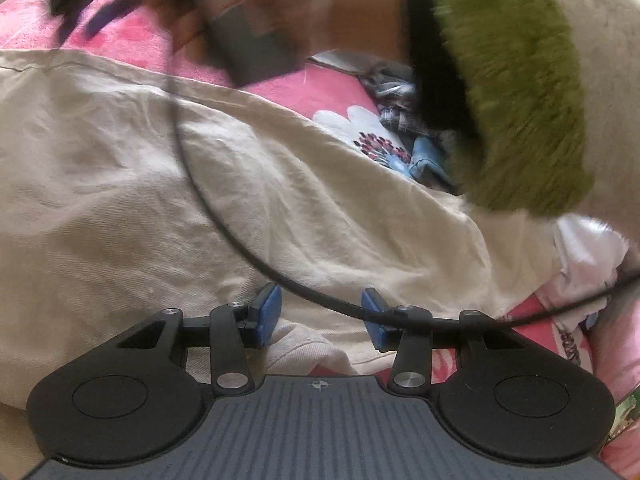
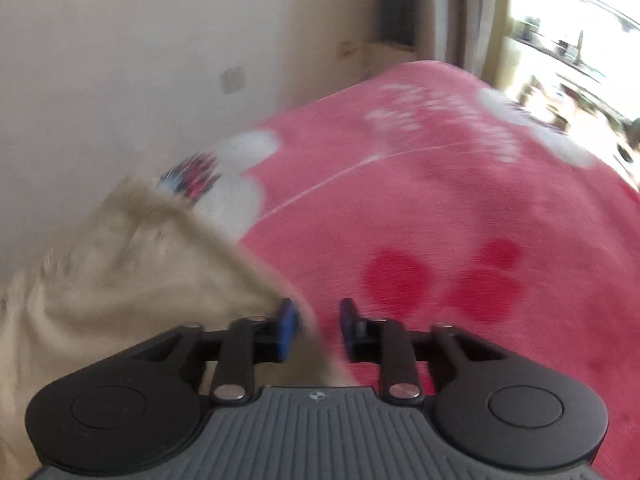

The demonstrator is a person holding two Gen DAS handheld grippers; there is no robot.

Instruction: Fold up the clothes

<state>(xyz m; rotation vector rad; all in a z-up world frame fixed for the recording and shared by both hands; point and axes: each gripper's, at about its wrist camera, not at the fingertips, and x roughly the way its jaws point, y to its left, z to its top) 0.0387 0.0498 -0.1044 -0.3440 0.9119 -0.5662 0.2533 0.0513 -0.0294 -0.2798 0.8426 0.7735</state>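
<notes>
A cream garment (image 1: 200, 200) lies spread and wrinkled over a pink flowered bedspread (image 1: 320, 92). My left gripper (image 1: 322, 315) hovers at its near hem, open, blue pads wide apart with only loose cloth below the gap. A black cable (image 1: 208, 208) runs across the garment and over the right pad. In the right wrist view the cream garment (image 2: 120, 280) is blurred and its edge runs past the left pad into the gap. My right gripper (image 2: 318, 326) is open and the pads do not press the cloth. The bedspread (image 2: 440, 200) fills the right of that view.
A person's arm in a fuzzy green sleeve (image 1: 512, 92) reaches across the top, its blurred hand (image 1: 288, 4) around a grey handle. Crumpled plaid and blue clothes (image 1: 404, 120) lie beyond the garment, a white one (image 1: 588, 256) at right. A wall (image 2: 140, 60) and bright window (image 2: 580, 40) lie past the bed.
</notes>
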